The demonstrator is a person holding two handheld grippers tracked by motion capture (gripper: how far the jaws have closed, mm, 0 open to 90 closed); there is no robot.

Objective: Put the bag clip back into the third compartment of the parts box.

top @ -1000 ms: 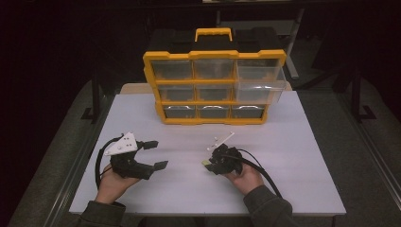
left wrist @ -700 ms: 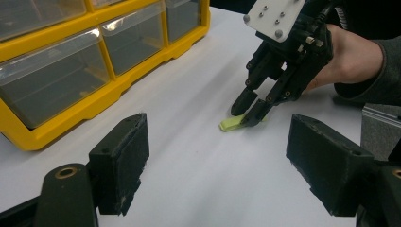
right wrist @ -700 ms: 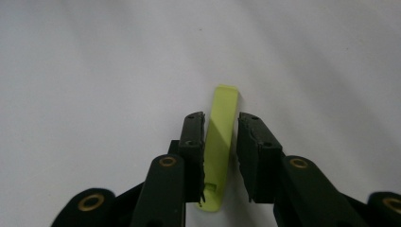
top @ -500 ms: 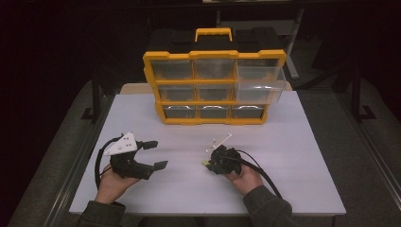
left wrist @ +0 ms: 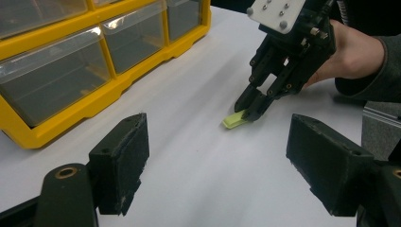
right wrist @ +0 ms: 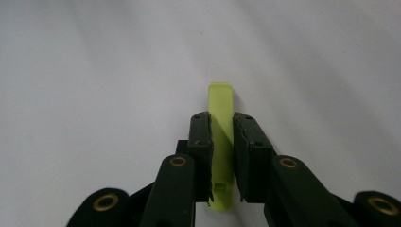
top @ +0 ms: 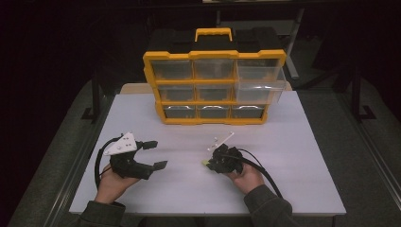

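A small flat yellow-green strip (right wrist: 220, 97) lies on the white table (top: 293, 156), in front of the person and a little right of the middle. My right gripper (right wrist: 221, 127) points down at it. Its jaws have just been closing, and both pads now press on the strip's long sides. The left gripper view shows the same grip from the side, with the strip (left wrist: 233, 121) sticking out past the right gripper's (left wrist: 248, 111) tips. My left gripper (top: 157, 154) rests near the table's front left. Its jaws (left wrist: 217, 137) stand wide open with nothing between them.
A yellow drawer organizer (top: 213, 54) with a black top and clear drawers stands at the back middle of the table. One clear drawer (top: 260, 87) on its right side is pulled out. Dark floor surrounds the table edges.
The right gripper's jaws have drawn together onto the yellow-green strip. Both hands have stayed where they were.
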